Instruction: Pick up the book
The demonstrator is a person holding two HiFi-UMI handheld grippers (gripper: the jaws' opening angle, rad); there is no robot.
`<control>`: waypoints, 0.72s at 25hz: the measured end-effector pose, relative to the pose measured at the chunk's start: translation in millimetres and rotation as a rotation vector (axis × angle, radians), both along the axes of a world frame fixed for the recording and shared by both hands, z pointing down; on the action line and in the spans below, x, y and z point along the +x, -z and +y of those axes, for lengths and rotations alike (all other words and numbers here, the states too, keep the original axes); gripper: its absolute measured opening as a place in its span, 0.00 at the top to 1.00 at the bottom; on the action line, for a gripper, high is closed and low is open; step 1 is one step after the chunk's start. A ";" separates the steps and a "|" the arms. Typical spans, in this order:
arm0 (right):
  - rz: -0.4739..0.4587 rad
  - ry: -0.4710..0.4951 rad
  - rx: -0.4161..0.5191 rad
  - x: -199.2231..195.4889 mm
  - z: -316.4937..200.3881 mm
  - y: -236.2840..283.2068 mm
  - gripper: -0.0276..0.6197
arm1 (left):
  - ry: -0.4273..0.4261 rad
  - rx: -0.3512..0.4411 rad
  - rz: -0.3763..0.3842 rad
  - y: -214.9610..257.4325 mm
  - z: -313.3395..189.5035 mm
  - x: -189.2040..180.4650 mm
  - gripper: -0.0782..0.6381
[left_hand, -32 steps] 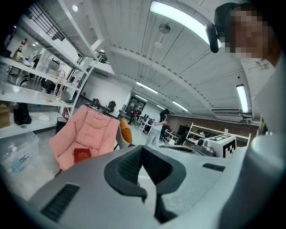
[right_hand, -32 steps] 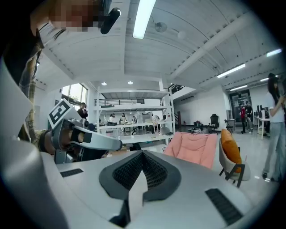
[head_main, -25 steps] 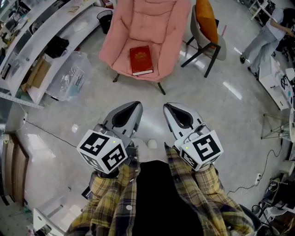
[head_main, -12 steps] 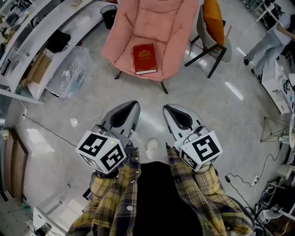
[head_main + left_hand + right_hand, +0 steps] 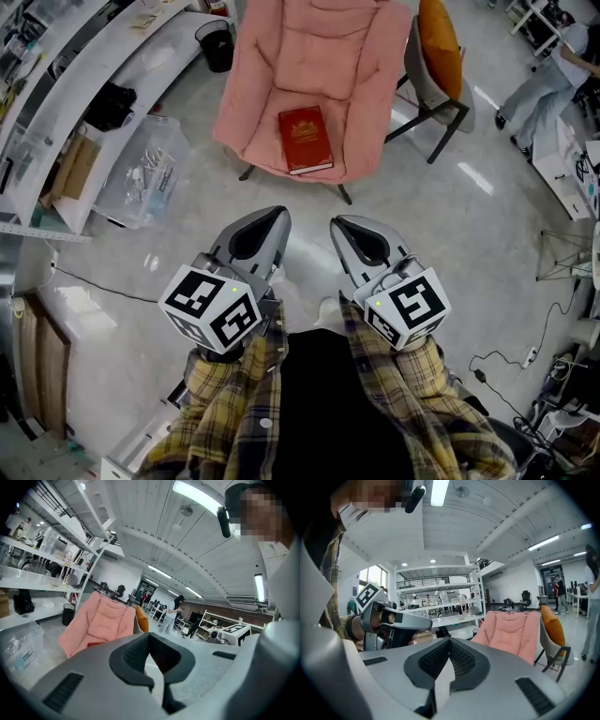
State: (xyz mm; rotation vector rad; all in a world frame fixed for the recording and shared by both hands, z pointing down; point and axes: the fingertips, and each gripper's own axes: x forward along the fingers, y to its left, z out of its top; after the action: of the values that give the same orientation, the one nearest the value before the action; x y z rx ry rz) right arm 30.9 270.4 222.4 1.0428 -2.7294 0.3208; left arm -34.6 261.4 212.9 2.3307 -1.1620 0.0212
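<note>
A red book (image 5: 305, 139) with a gold emblem lies flat on the seat of a pink padded chair (image 5: 319, 56), ahead of me across bare floor. My left gripper (image 5: 276, 215) and right gripper (image 5: 338, 224) are held side by side in front of my checked sleeves, pointing towards the chair and well short of it. Both are shut with nothing between the pads. In the left gripper view the left gripper (image 5: 149, 633) shows a sliver of the book (image 5: 97, 644) on the chair (image 5: 101, 620). In the right gripper view the right gripper (image 5: 450, 640) hides the book; the chair (image 5: 511, 632) shows.
A grey chair with an orange cushion (image 5: 436, 47) stands right of the pink one. A clear plastic bin (image 5: 141, 169), a black waste bin (image 5: 217, 45) and white shelving (image 5: 56, 84) line the left. A person (image 5: 553, 75) stands far right. Cables (image 5: 506, 361) trail on the floor.
The pink chair and book have slid lower and look nearer in the head view, as both grippers came forward towards them. Both grippers stayed shut and side by side.
</note>
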 end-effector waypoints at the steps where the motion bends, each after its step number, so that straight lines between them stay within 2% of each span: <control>1: -0.003 -0.011 -0.002 -7.6 -8.3 -0.7 0.93 | -0.012 0.002 -0.002 0.1 -8.0 -7.6 0.89; 10: -0.003 -0.123 -0.038 -55.4 -63.2 -8.1 0.93 | -0.091 -0.027 -0.016 -8.7 -57.5 -69.5 0.89; 18: 0.022 -0.175 -0.099 -55.5 -91.1 -26.1 0.93 | -0.144 -0.086 0.002 -29.6 -89.7 -70.6 0.89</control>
State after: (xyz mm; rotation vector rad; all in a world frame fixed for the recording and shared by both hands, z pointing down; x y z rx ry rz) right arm -24.5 179.3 248.5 1.2522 -2.5790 0.4642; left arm -105.2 171.7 242.5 2.3329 -0.9705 0.1181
